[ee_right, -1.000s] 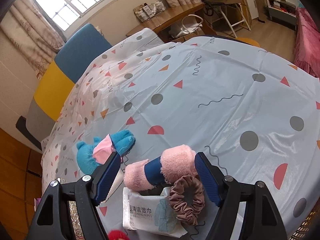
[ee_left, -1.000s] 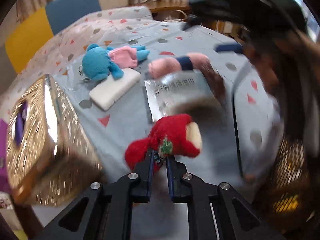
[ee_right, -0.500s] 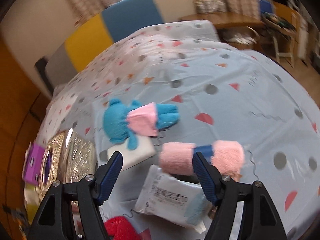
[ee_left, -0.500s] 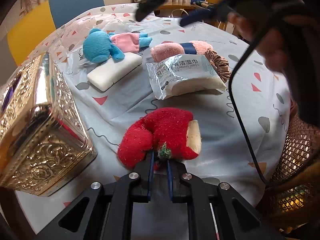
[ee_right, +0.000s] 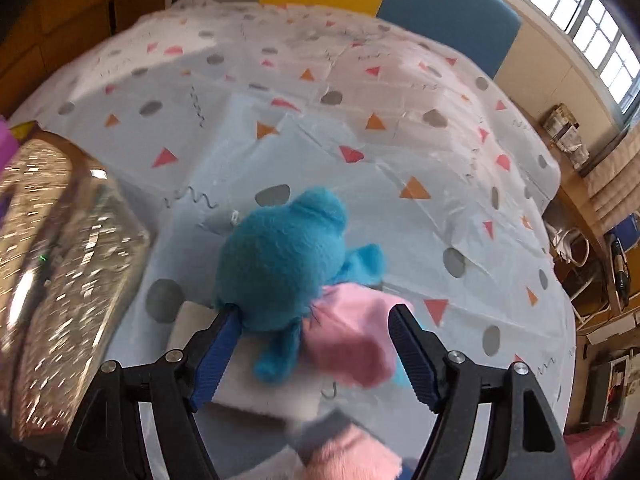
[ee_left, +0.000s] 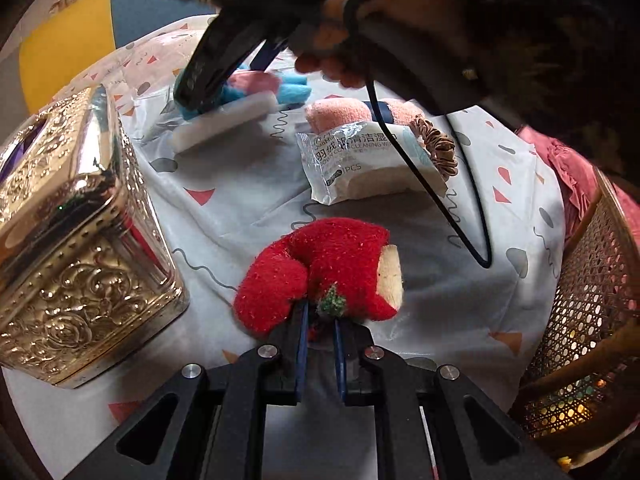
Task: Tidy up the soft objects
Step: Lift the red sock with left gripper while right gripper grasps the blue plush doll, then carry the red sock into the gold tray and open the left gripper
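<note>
A red plush toy [ee_left: 332, 268] lies on the patterned tablecloth, and my left gripper [ee_left: 320, 312] is shut on its near edge by a small green tuft. Farther back a blue plush toy [ee_right: 280, 256] in a pink garment rests partly on a white sponge block [ee_right: 240, 384]. My right gripper [ee_right: 314, 316] hangs over that toy with its jaws opening; the toy sits between the pads, the left pad close to its head. In the left wrist view the right gripper [ee_left: 224, 52] covers part of the blue plush toy [ee_left: 292, 88].
An embossed gold box [ee_left: 72, 232] stands at the left. A wet-wipes pack [ee_left: 368, 164], a pink rolled towel [ee_left: 340, 110] and a brown scrunchie [ee_left: 438, 148] lie mid-table. A black cable [ee_left: 420, 176] dangles over them. A wicker chair [ee_left: 592, 340] is at the right.
My right gripper has swung left from the pink towel to over the blue plush and rolled. The left gripper sank slightly, still clamped on the red plush.
</note>
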The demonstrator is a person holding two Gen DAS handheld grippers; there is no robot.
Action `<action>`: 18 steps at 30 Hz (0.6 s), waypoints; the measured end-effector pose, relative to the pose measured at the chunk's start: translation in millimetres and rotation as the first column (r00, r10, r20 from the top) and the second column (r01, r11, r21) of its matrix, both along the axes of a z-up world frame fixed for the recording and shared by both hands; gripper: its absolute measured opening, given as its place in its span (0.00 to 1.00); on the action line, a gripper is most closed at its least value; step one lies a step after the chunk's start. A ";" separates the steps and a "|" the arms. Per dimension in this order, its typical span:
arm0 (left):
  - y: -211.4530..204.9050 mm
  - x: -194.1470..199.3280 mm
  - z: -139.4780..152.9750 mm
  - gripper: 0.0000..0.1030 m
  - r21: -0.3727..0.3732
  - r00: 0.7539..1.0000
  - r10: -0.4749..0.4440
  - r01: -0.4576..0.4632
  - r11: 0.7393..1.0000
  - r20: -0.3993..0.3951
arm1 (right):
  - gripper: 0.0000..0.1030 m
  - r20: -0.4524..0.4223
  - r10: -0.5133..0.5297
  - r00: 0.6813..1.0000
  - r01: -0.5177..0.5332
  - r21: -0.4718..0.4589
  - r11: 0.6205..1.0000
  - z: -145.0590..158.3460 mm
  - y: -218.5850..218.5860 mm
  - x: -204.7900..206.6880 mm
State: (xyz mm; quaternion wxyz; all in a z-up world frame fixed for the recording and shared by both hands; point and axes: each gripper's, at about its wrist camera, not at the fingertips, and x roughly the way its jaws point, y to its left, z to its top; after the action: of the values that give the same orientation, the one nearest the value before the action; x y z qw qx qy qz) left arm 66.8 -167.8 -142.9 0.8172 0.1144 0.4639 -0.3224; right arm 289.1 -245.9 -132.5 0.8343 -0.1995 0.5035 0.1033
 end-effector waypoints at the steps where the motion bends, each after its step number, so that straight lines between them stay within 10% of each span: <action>1: 0.6 0.4 -0.2 0.11 -0.004 1.000 0.001 -0.001 1.000 -0.002 | 0.69 -0.006 -0.007 1.000 0.007 -0.002 1.000 -5.6 0.2 4.7; 3: 0.5 0.4 -0.6 0.11 -0.010 1.000 0.002 -0.002 1.000 -0.004 | 0.26 -0.003 -0.043 0.999 0.043 -0.023 0.999 -10.7 -2.4 9.3; 11: 1.7 -1.1 -1.7 0.11 -0.010 1.000 0.014 -0.014 1.000 0.007 | 0.21 0.078 -0.167 0.983 0.154 0.148 0.977 46.6 -34.3 -18.8; 18: -1.7 2.3 13.3 0.10 -0.015 1.000 0.027 -0.027 1.000 -0.014 | 0.23 0.044 -0.380 0.924 0.335 0.384 0.860 80.6 -92.6 -80.7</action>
State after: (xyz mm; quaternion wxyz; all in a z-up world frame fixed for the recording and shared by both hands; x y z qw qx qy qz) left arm 69.1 -169.5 -129.7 0.8192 0.1000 0.4684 -0.3155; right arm 208.4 -338.5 -52.0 0.8897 0.0522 0.4528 0.0272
